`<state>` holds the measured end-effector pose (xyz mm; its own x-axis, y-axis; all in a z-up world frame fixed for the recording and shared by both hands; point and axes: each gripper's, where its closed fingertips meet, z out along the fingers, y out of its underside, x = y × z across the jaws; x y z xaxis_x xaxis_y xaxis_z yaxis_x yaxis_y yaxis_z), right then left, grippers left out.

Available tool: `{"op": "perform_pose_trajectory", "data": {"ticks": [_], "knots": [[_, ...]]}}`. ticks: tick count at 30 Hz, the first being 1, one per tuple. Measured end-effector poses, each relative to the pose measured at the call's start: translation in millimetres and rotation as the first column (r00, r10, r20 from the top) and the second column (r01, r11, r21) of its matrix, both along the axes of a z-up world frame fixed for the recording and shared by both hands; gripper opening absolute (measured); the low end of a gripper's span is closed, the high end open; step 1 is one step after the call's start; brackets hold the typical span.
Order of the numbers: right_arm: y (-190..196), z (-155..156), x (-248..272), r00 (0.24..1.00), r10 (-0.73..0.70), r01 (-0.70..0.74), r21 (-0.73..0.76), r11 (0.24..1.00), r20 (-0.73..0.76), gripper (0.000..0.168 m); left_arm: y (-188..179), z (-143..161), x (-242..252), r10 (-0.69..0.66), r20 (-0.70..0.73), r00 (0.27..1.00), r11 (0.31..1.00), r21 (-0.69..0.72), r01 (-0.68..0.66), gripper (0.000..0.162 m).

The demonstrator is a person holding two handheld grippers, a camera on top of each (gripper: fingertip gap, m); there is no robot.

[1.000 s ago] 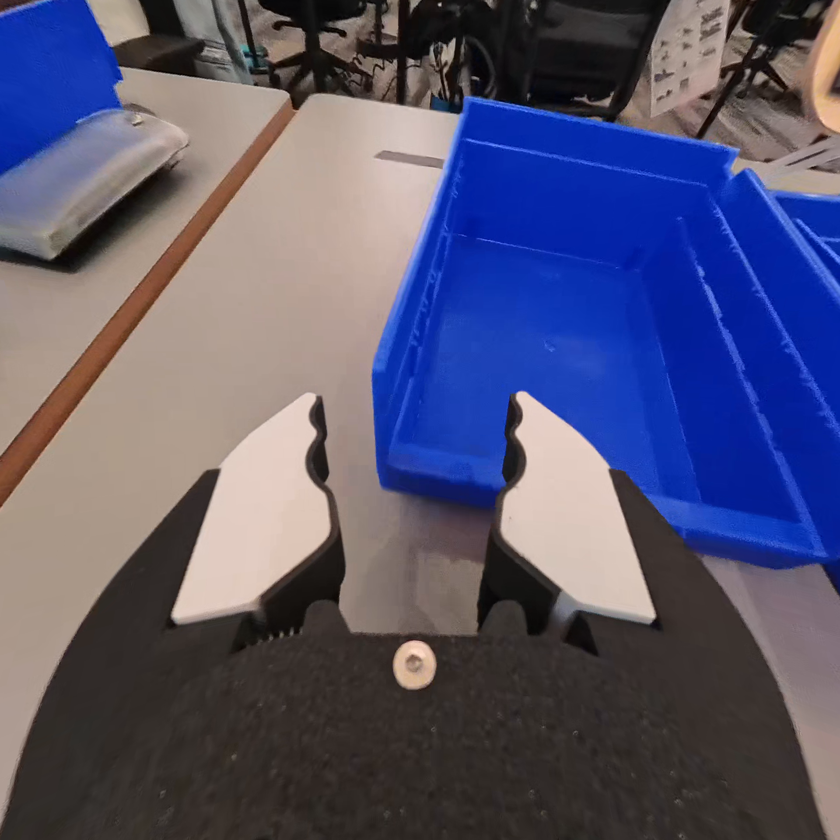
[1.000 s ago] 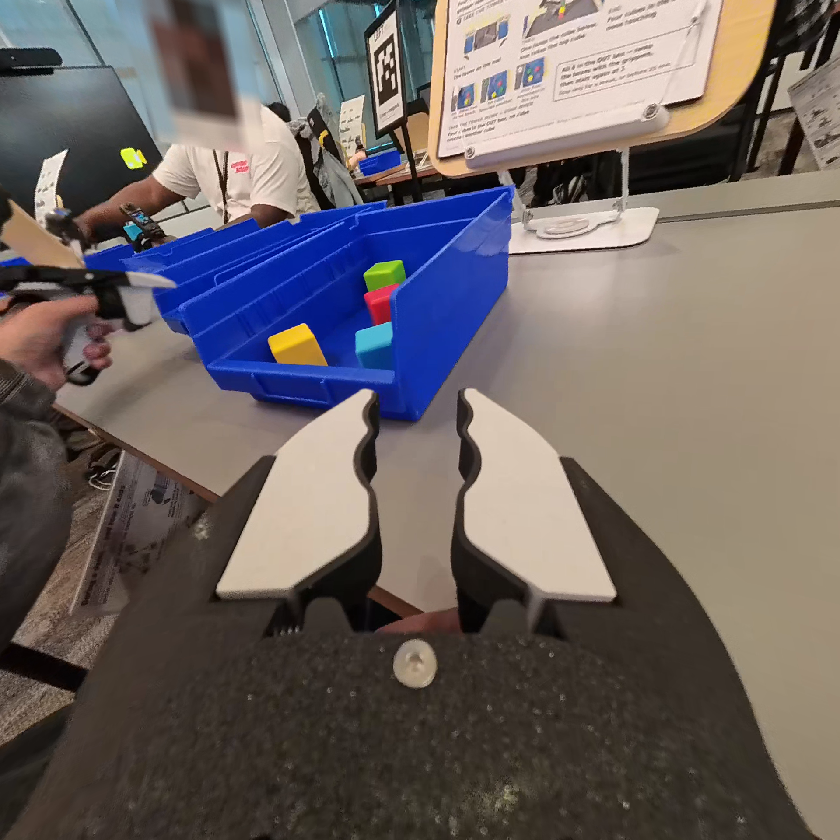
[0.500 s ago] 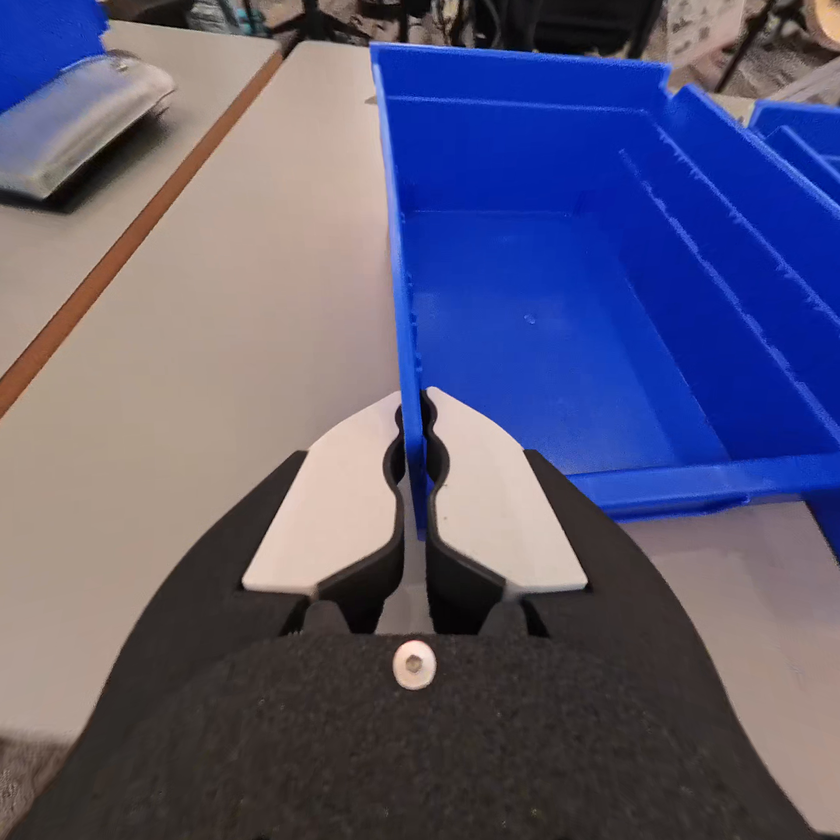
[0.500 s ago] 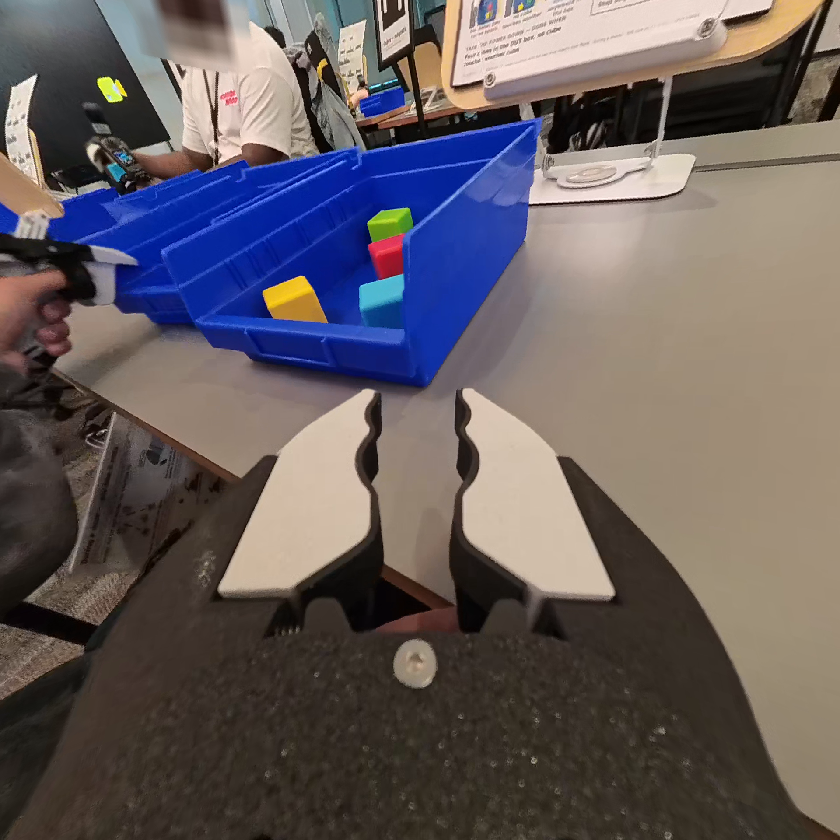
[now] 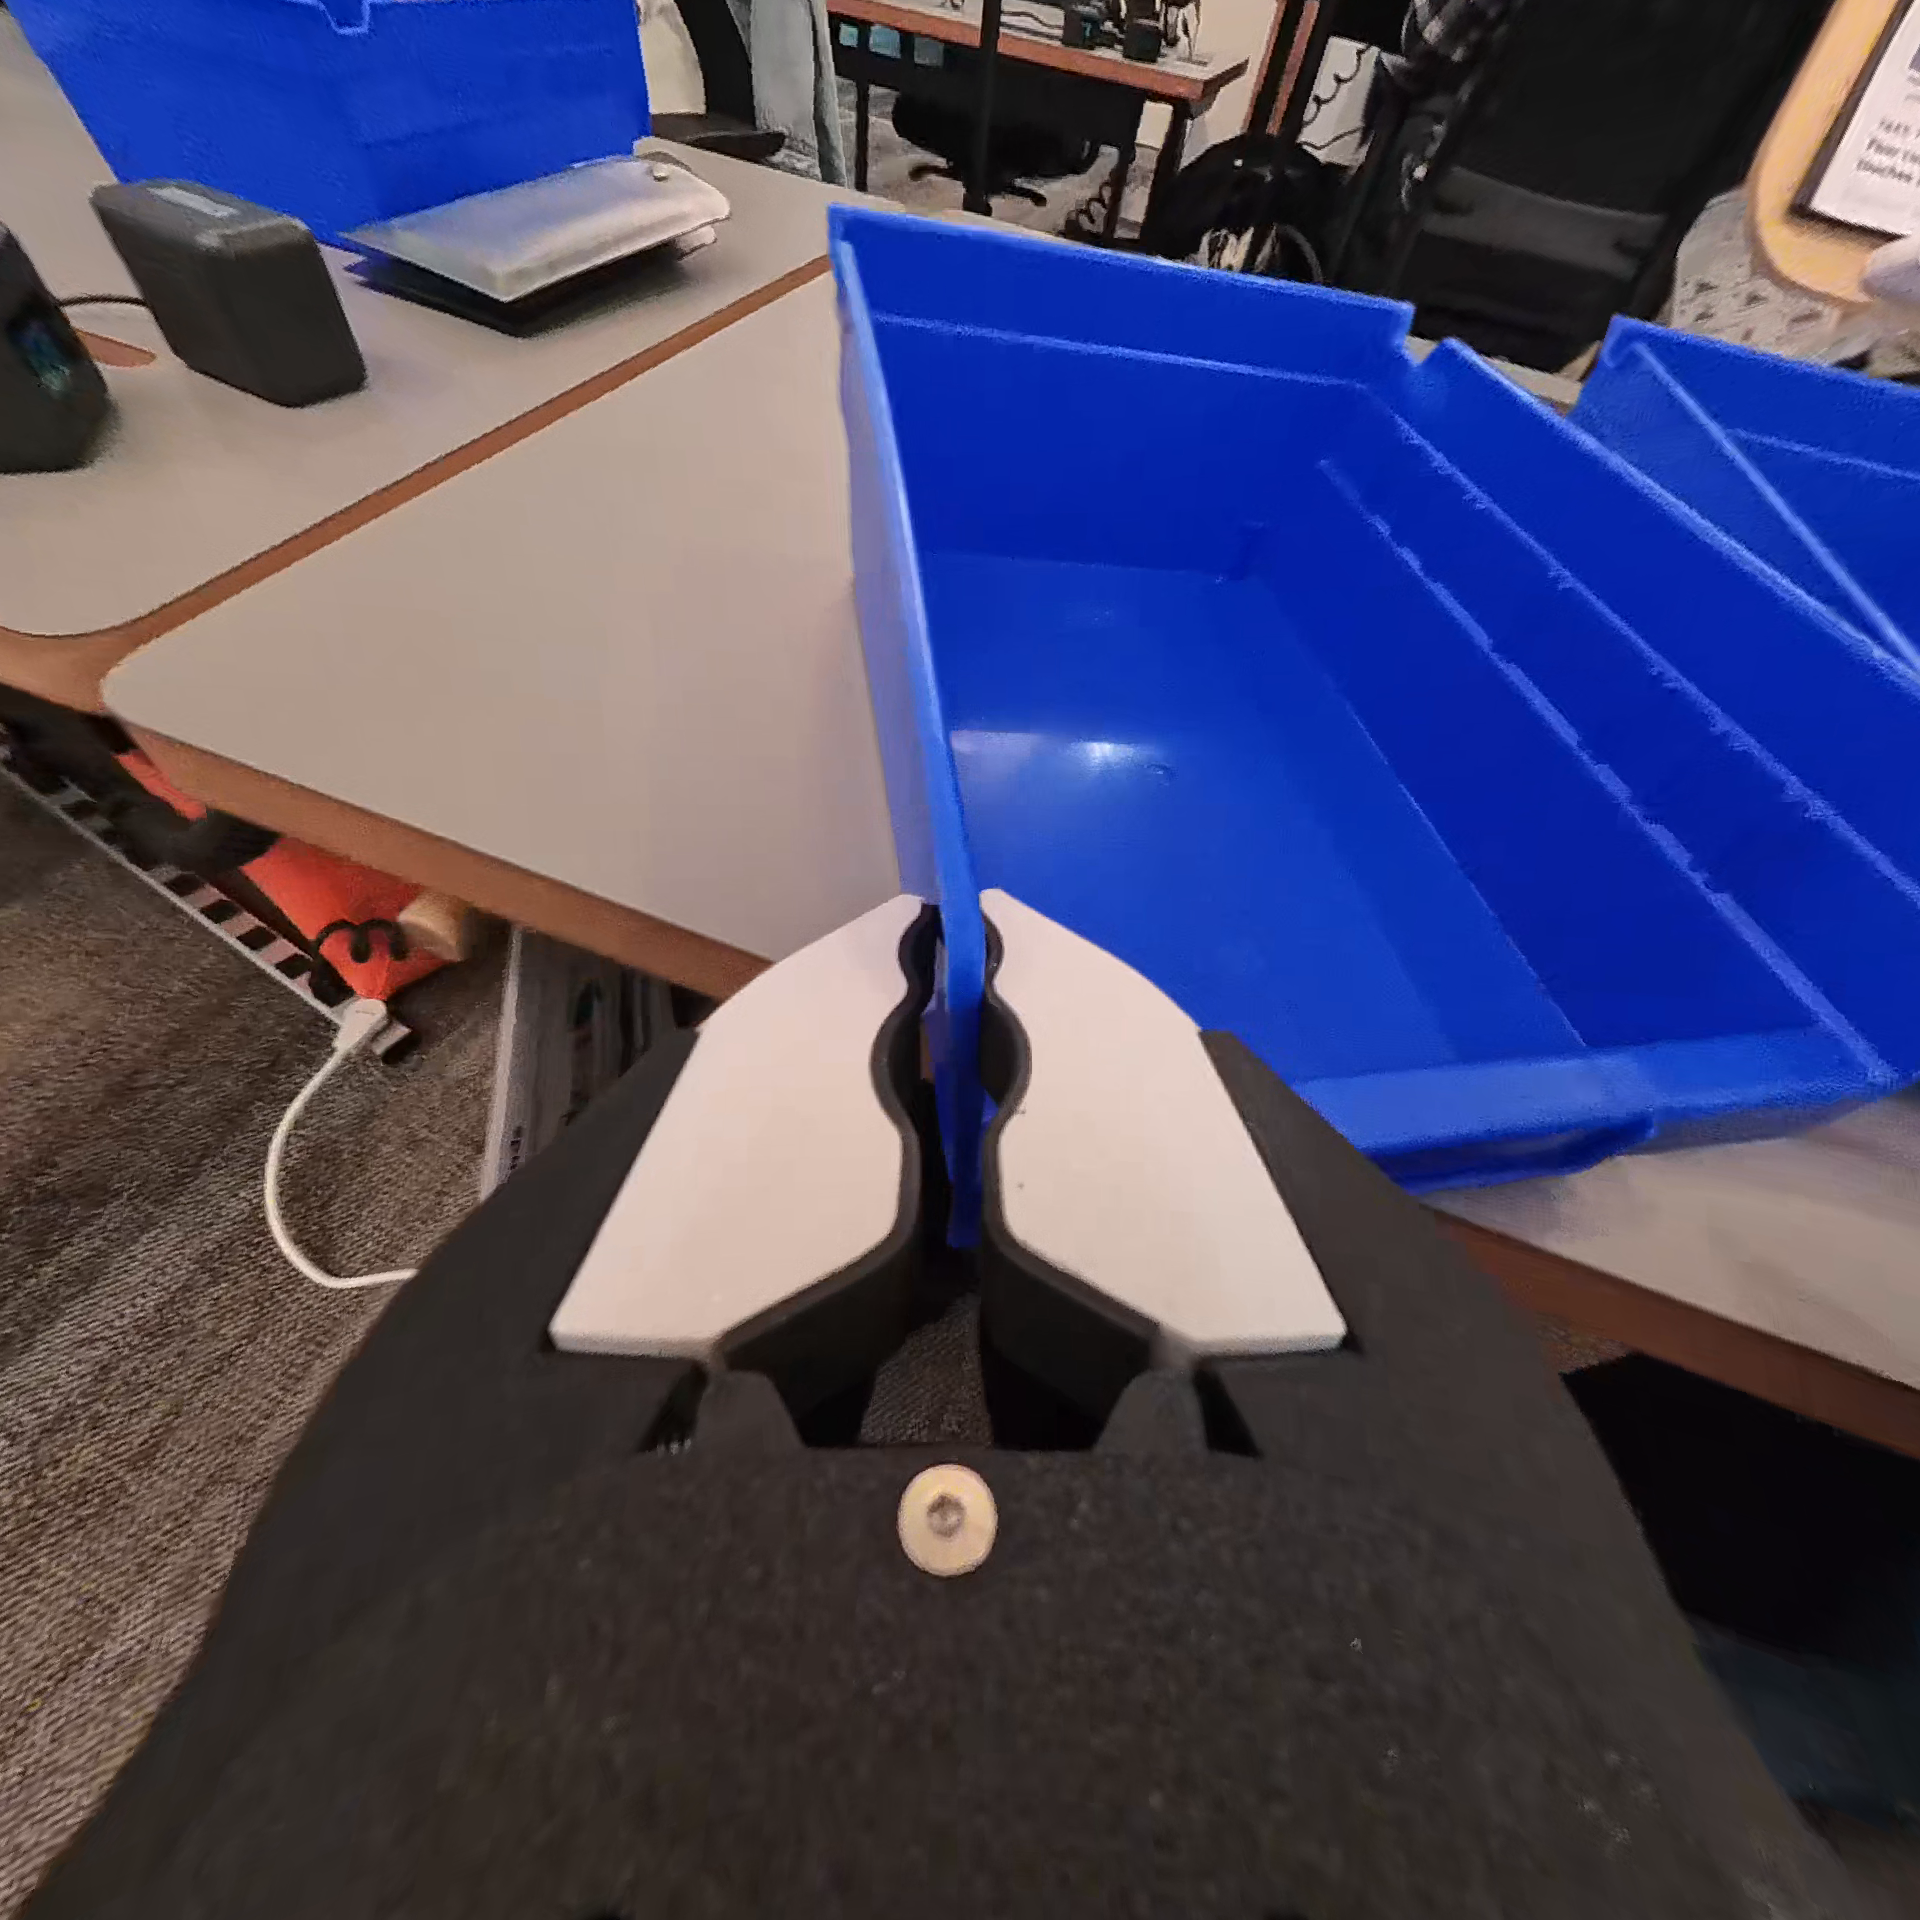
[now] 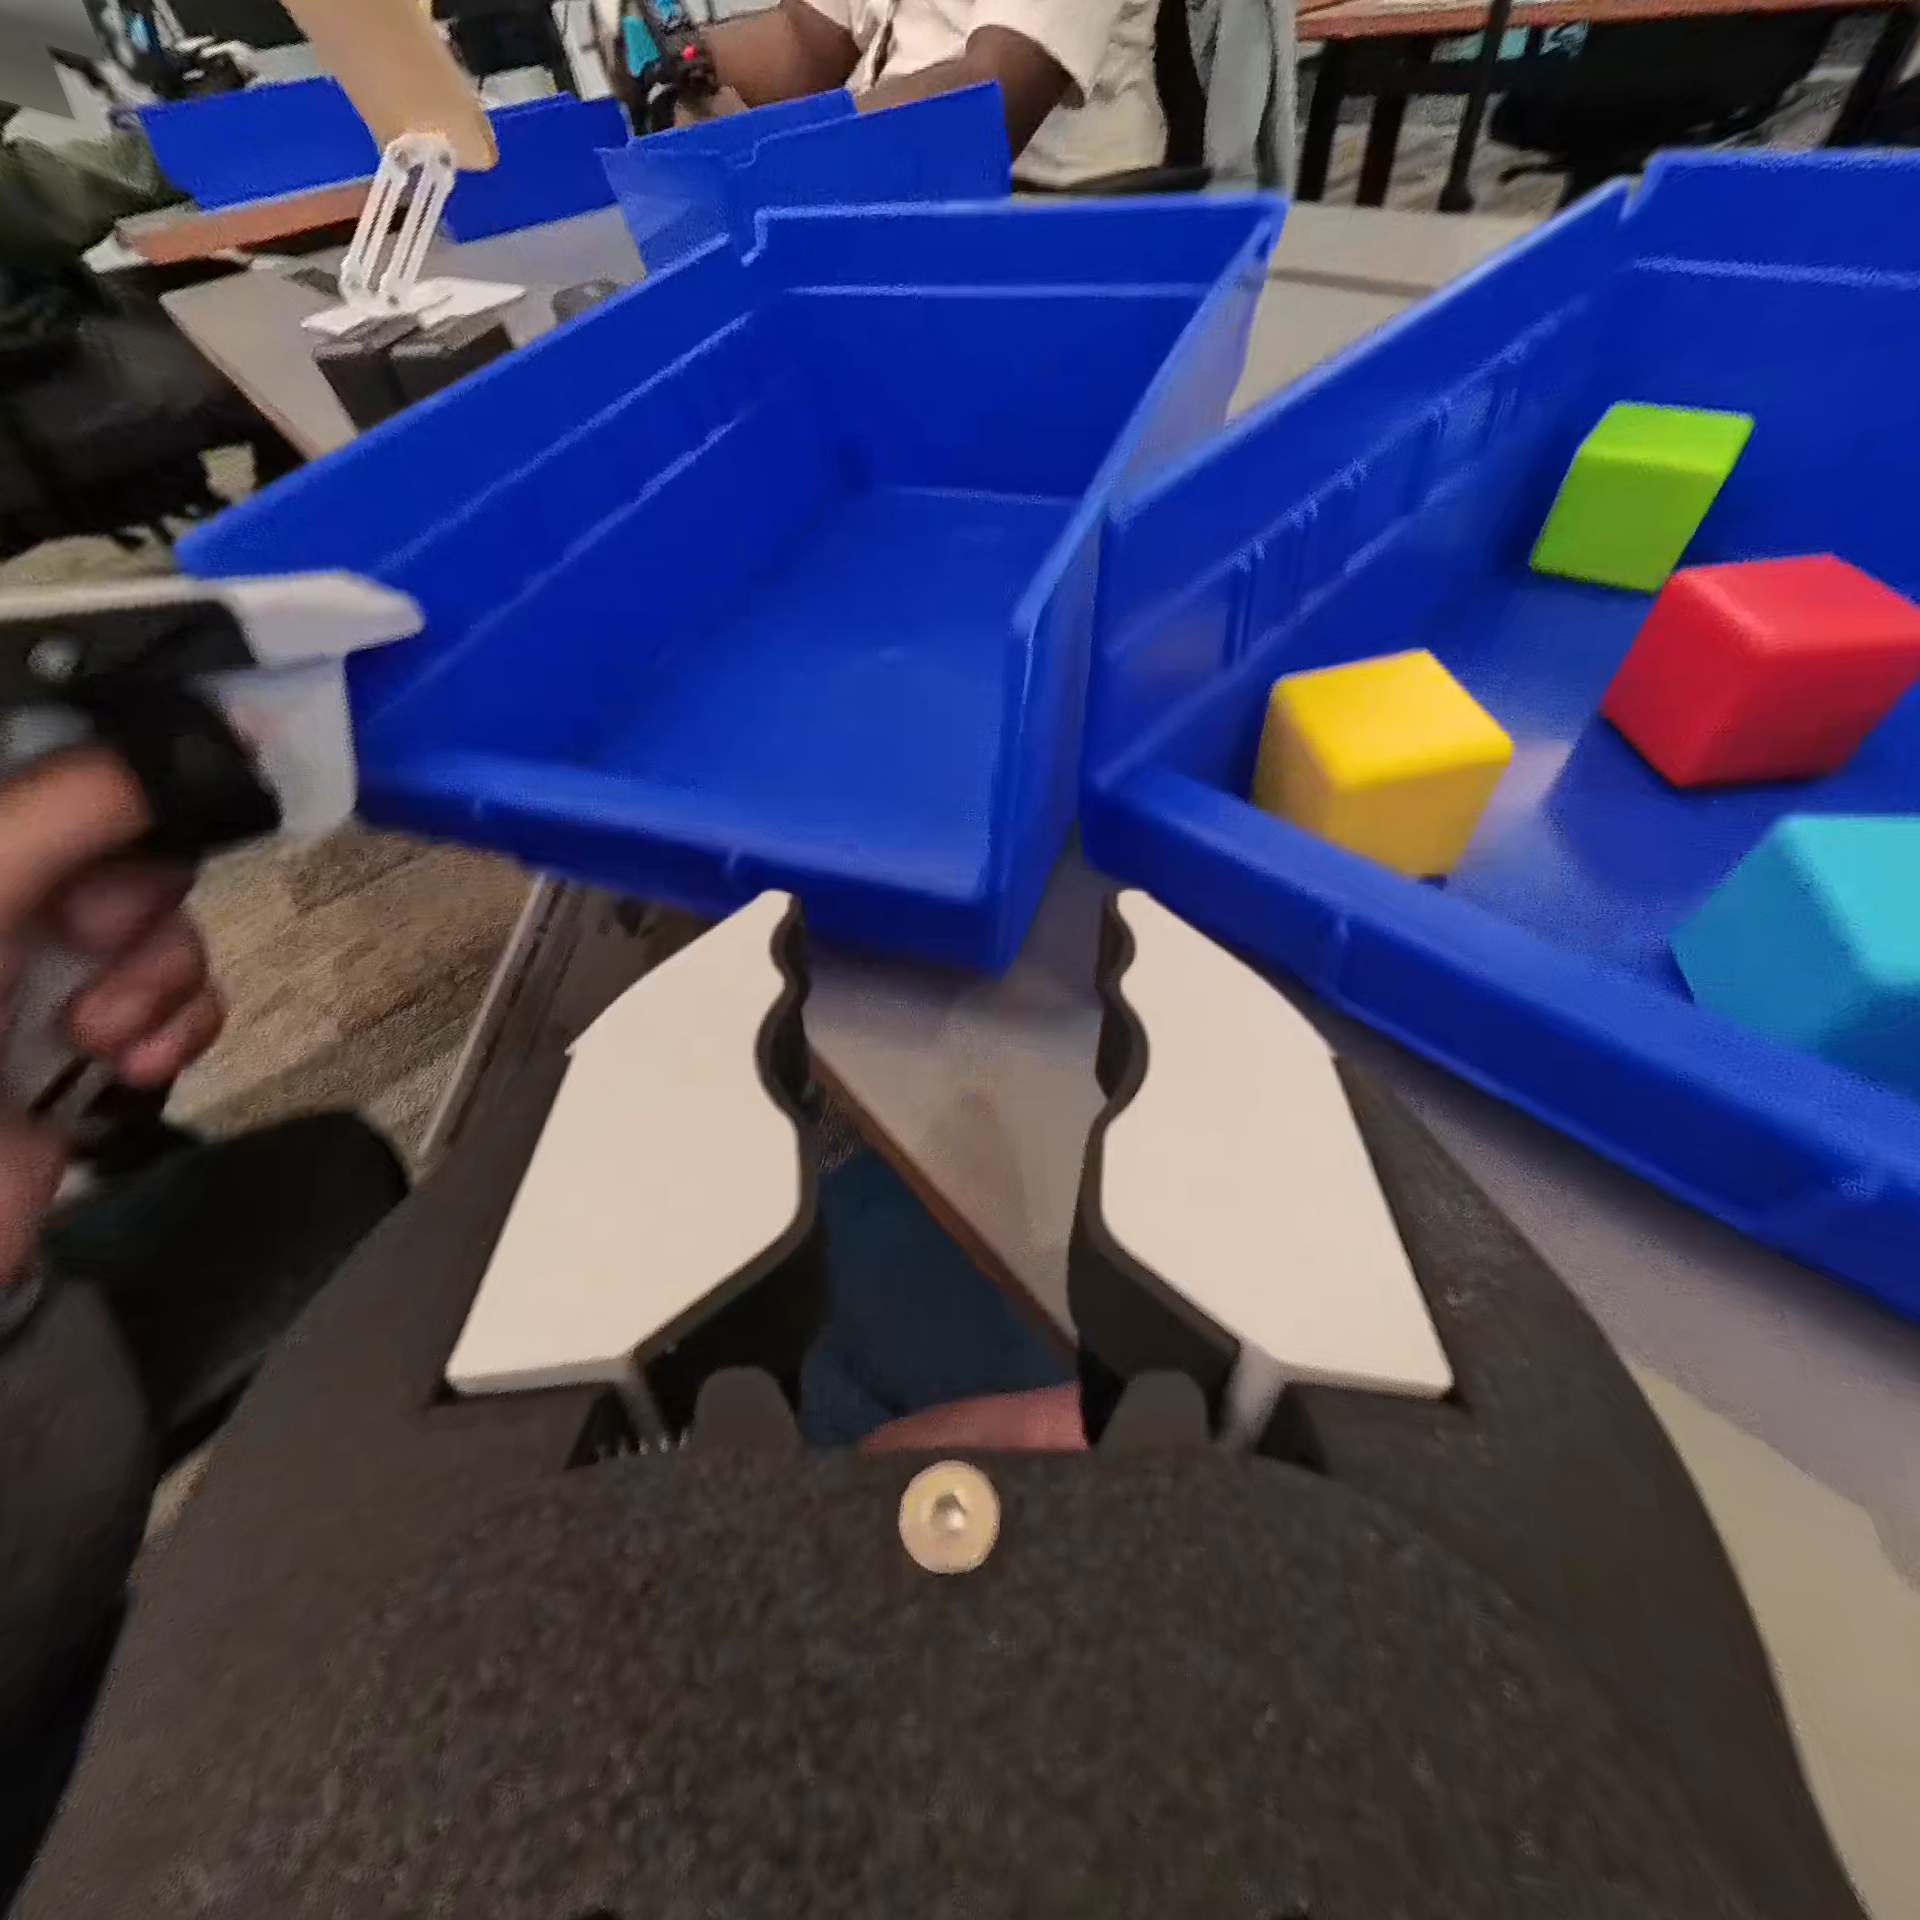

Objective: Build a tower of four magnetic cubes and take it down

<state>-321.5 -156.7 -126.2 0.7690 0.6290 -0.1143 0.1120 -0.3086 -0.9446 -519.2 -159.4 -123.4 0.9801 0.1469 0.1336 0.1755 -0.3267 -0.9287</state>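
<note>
My left gripper point(image 5: 954, 920) is shut on the left wall of an empty blue bin point(image 5: 1195, 831), near its front corner, which overhangs the table edge. The right wrist view shows this bin point(image 6: 831, 675) and the left gripper point(image 6: 332, 665) in a hand on its left wall. My right gripper point(image 6: 951, 914) is open and empty, just in front of the empty bin's near right corner. To the right, a second blue bin point(image 6: 1299, 540) holds a yellow cube point(image 6: 1377, 758), a green cube point(image 6: 1642, 494), a red cube point(image 6: 1766, 665) and a light blue cube point(image 6: 1829, 935).
The grey table point(image 5: 540, 665) ends just below the left gripper, with carpet and a white cable point(image 5: 301, 1174) beneath. An adjoining table holds a black box point(image 5: 234, 291) and a grey pouch point(image 5: 540, 229). More blue bins point(image 6: 260, 135), a sign stand point(image 6: 400, 229) and a person point(image 6: 1039, 73) are behind.
My left gripper closed on the empty bin's left wall and drew it to the table edge. My right gripper swung left to face both bins and opened wider.
</note>
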Motion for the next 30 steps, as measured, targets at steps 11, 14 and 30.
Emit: {"op": "perform_pose_trajectory", "data": {"ticks": [11,14,30], "knots": [[41.7,6.7,-20.4,0.986,-0.167,0.167,-0.056,0.984,0.000,0.004,-26.0,12.2,4.0,0.031,-0.104,0.994,0.997,0.080,-0.023,0.004],[40.8,27.4,-18.6,0.979,-0.202,0.203,0.022,0.979,-0.041,0.004,-30.8,41.2,6.9,0.058,-0.192,0.980,0.983,0.184,-0.022,0.004],[26.1,215.8,211.1,0.807,-0.510,0.591,0.381,0.712,-0.298,0.003,32.9,219.3,214.1,-0.221,-0.281,0.934,0.779,0.526,0.342,0.003]]}}
